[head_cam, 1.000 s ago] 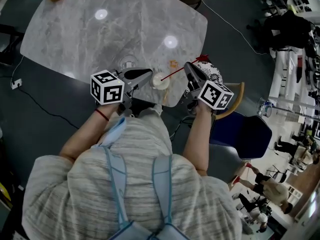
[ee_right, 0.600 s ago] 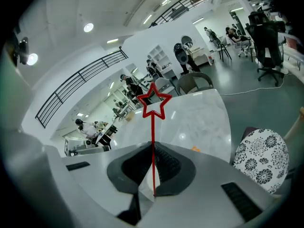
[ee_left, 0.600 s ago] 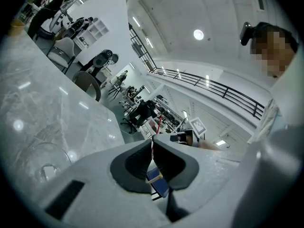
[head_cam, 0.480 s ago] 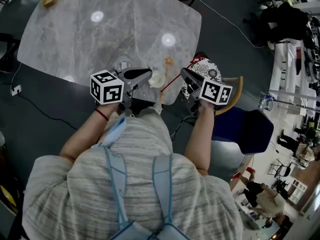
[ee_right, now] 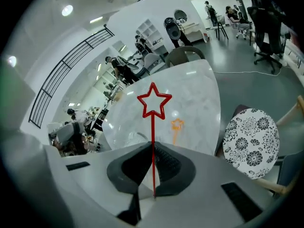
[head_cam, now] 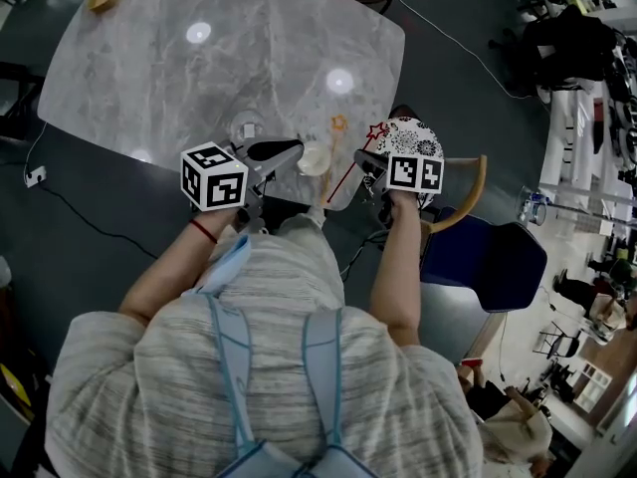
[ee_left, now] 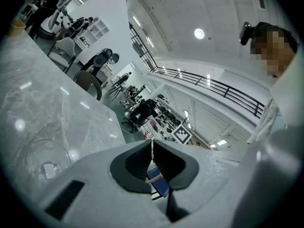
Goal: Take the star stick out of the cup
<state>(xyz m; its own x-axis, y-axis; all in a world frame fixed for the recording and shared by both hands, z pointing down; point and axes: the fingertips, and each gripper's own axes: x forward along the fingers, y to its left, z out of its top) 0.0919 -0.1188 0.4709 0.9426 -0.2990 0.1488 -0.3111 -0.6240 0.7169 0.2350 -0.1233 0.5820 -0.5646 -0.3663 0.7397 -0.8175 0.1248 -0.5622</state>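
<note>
Right gripper fingers closed tight on thin red star-topped stick. Stick out, just right of small pale round cup. Lay stick down gently on grey marble bench, away from cup, no poking. Left gripper fingers pinch cup rim. Cup looks empty.

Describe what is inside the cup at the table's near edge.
Nothing shows in the cup: its pale inside looks empty. The red star stick is outside it, clamped in the right gripper. The left gripper covers part of the cup's rim.
</note>
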